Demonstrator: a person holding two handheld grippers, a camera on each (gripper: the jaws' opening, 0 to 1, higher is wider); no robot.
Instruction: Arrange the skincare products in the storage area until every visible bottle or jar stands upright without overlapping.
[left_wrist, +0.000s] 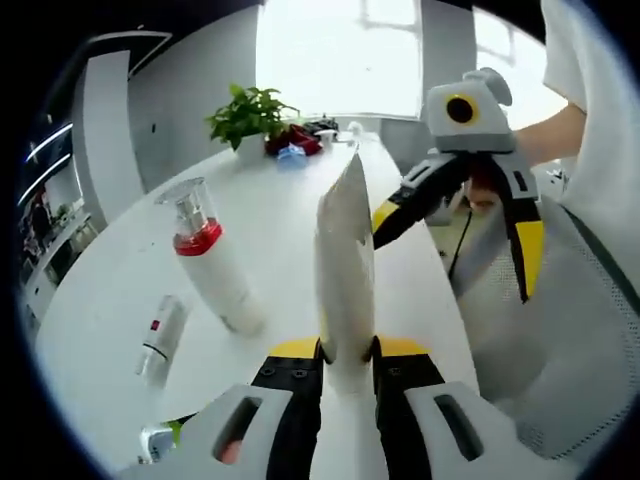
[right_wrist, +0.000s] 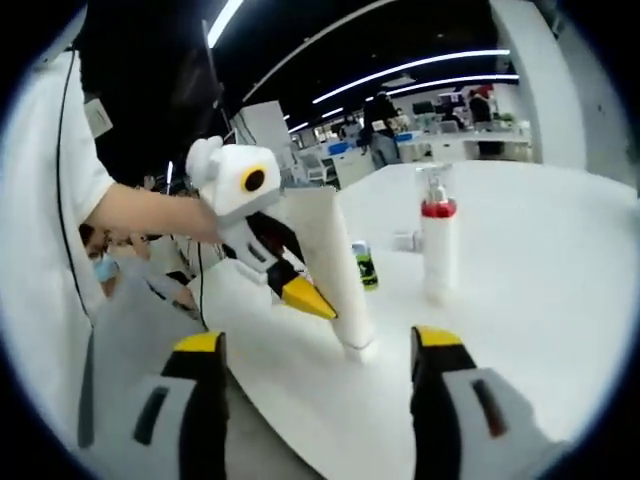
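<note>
My left gripper (left_wrist: 348, 348) is shut on a tall white tube (left_wrist: 345, 265) that stands with its flat crimped end up. In the right gripper view the tube (right_wrist: 330, 265) rests on its cap near the table's edge, with the left gripper (right_wrist: 315, 296) clamped on its lower part. My right gripper (right_wrist: 318, 345) is open, short of the tube and touching nothing; in the left gripper view it (left_wrist: 455, 235) hovers to the tube's right. A white pump bottle (left_wrist: 208, 265) with a red band and clear cap stands upright (right_wrist: 437, 245). A small white tube (left_wrist: 160, 337) lies flat.
The white table (left_wrist: 120, 270) is rounded. A potted plant (left_wrist: 250, 115) and some small items stand at its far end. A small green-and-black container (right_wrist: 365, 266) stands behind the tube. A person in white stands close at the table's edge (right_wrist: 290, 400).
</note>
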